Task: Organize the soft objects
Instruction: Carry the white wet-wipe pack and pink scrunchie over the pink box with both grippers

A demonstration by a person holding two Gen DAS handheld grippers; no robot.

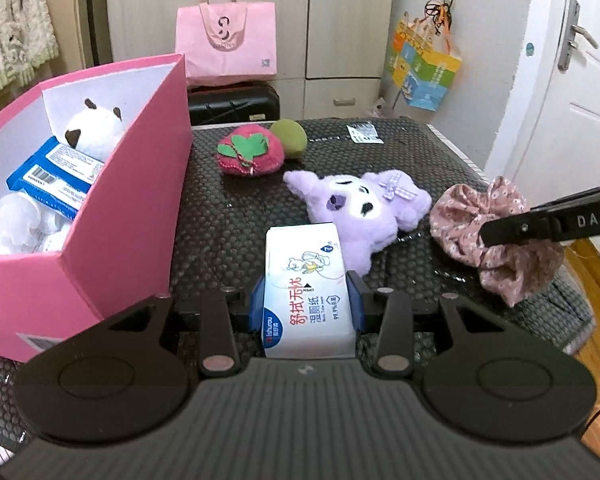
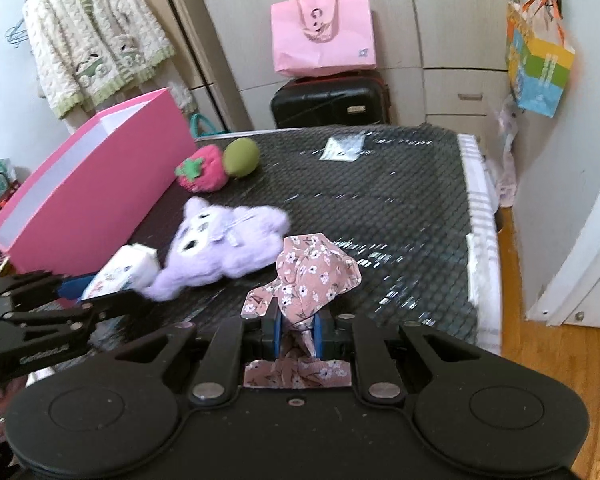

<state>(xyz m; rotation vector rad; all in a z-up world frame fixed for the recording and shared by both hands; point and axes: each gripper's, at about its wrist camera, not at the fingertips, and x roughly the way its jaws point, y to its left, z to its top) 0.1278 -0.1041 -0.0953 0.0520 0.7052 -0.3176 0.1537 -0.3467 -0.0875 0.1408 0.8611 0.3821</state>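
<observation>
Both grippers loaded; the left gripper (image 1: 306,300) has its blue pads closed against the sides of a white soft-plastic pack of wet wipes (image 1: 306,280), held low over the black bubble-textured mat (image 1: 380,152); the right gripper (image 2: 298,330) is pinched nearly closed on a pink floral fabric scrunchie (image 2: 312,268), bunched up and flopping forward beyond the fingers. The open pink cardboard box (image 1: 112,216) sits to the left, already holding a white plush, a blue pack and something white. The wipes look squashy, probably slick, best squeezed across the middle; the scrunchie is feather-light and limp, any fold will do. A fluffy purple plush toy (image 1: 356,208), a pink strawberry plush (image 1: 250,152) and a green ball (image 1: 290,136) lie on the mat.
</observation>
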